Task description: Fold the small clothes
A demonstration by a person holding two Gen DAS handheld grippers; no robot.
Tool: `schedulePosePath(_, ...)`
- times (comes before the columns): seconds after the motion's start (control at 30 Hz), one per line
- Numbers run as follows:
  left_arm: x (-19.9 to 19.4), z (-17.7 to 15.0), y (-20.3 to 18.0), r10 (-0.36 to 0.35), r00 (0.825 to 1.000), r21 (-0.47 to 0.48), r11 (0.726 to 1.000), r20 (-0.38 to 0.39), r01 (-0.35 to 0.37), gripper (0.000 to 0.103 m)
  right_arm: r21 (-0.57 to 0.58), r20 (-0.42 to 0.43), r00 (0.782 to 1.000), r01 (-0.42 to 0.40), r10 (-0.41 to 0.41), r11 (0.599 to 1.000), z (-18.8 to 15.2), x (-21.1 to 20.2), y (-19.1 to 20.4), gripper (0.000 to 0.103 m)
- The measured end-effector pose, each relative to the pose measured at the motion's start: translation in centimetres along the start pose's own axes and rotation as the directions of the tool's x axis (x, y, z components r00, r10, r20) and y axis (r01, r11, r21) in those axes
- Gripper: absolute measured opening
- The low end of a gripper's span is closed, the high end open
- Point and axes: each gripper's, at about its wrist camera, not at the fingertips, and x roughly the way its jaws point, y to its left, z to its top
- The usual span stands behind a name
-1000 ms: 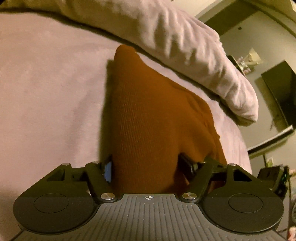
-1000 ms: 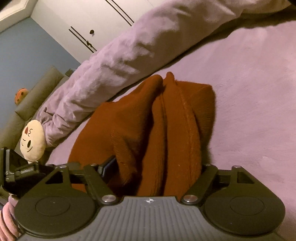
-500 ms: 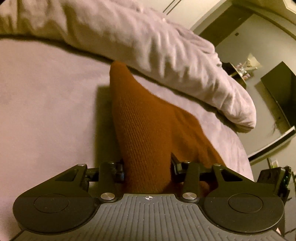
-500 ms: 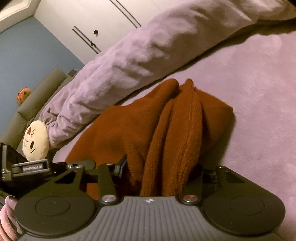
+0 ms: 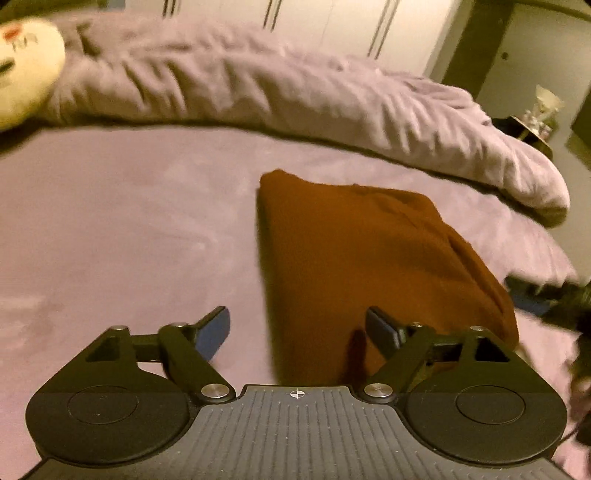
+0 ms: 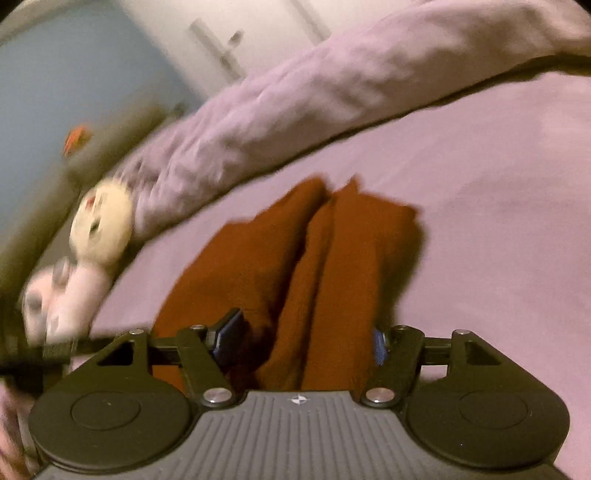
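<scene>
A rust-brown knitted garment (image 5: 369, 258) lies folded on the lilac bed cover (image 5: 129, 229). My left gripper (image 5: 297, 328) is open and empty, its fingers just above the garment's near edge. In the right wrist view the same garment (image 6: 317, 266) lies bunched in long folds. My right gripper (image 6: 306, 339) is open, its blue-padded fingers standing either side of the garment's near end without pinching it. The right gripper's tip also shows at the right edge of the left wrist view (image 5: 554, 299).
A rolled lilac duvet (image 5: 295, 96) runs along the far side of the bed. A cream plush toy (image 6: 101, 225) lies by its end, with a hand (image 6: 62, 295) holding the other gripper near it. White wardrobe doors (image 5: 314, 22) and a side table (image 5: 532, 125) stand beyond.
Both grippers have opened and let go of the garment. It dropped from hanging upright to lying flat on the bed, and both grippers have pulled back from it.
</scene>
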Motion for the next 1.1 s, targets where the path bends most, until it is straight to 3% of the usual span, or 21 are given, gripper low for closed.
schedulePosePath(0.07, -0.5, -1.4, -1.0, 0.023, 1.000, 0.049, 0.999, -0.007, -0.022, 0.087, 0.033, 0.072, 0.997, -0.001, -0.002, 0.999, -0.7, -2.7, 0.4, 0.068)
schedulePosePath(0.17, 0.3, -2.7, -1.8, 0.046, 0.998, 0.084, 0.996, -0.046, -0.042, 0.087, 0.008, 0.111, 0.993, -0.040, 0.039, 0.999, -1.7, -4.6, 2.0, 0.066)
schedulePosePath(0.23, 1.1, -3.0, -2.3, 0.070, 0.996, 0.095, 0.993, -0.050, -0.066, 0.087, -0.041, 0.113, 0.993, -0.040, 0.044, 0.998, -1.7, -4.4, 3.2, 0.054)
schedulePosePath(0.3, 1.8, -3.0, -2.6, 0.111, 0.992, 0.095, 0.990, -0.060, -0.105, 0.087, -0.053, 0.089, 0.995, -0.039, 0.044, 0.998, -1.7, -3.1, 4.1, 0.033)
schedulePosePath(0.47, 2.7, -3.2, -2.5, 0.138, 0.988, 0.076, 0.988, -0.074, -0.132, 0.088, -0.089, 0.049, 0.997, 0.069, -0.065, 0.994, -1.8, 0.5, 3.8, 0.028)
schedulePosePath(0.57, 3.2, -3.5, -1.9, 0.155, 0.984, 0.068, 0.986, -0.091, -0.149, 0.092, -0.146, 0.042, 0.989, 0.147, -0.142, 0.978, -3.2, 2.3, 2.2, 0.012)
schedulePosePath(0.73, 2.2, -3.2, -1.6, 0.163, 0.982, 0.052, 0.986, -0.093, -0.159, 0.091, -0.046, 0.041, 0.992, 0.125, -0.123, 0.991, -2.7, 0.9, 1.2, 0.012)
schedulePosePath(0.8, 1.6, -3.2, -1.8, 0.181, 0.979, 0.057, 0.983, -0.089, -0.176, 0.091, -0.040, 0.076, 0.987, 0.146, -0.143, 0.988, -2.2, 0.0, 2.4, 0.028)
schedulePosePath(0.93, 0.8, -2.8, -1.8, 0.182, 0.978, 0.008, 0.983, -0.101, -0.182, 0.091, -0.143, 0.125, 0.987, 0.116, -0.099, 0.983, -1.5, -0.6, 5.6, 0.030)
schedulePosePath(1.1, 0.1, -2.5, -1.6, 0.193, 0.976, -0.012, 0.981, -0.103, -0.196, 0.092, -0.353, 0.101, 0.987, 0.155, -0.127, 0.923, -2.5, 1.9, 9.3, 0.030)
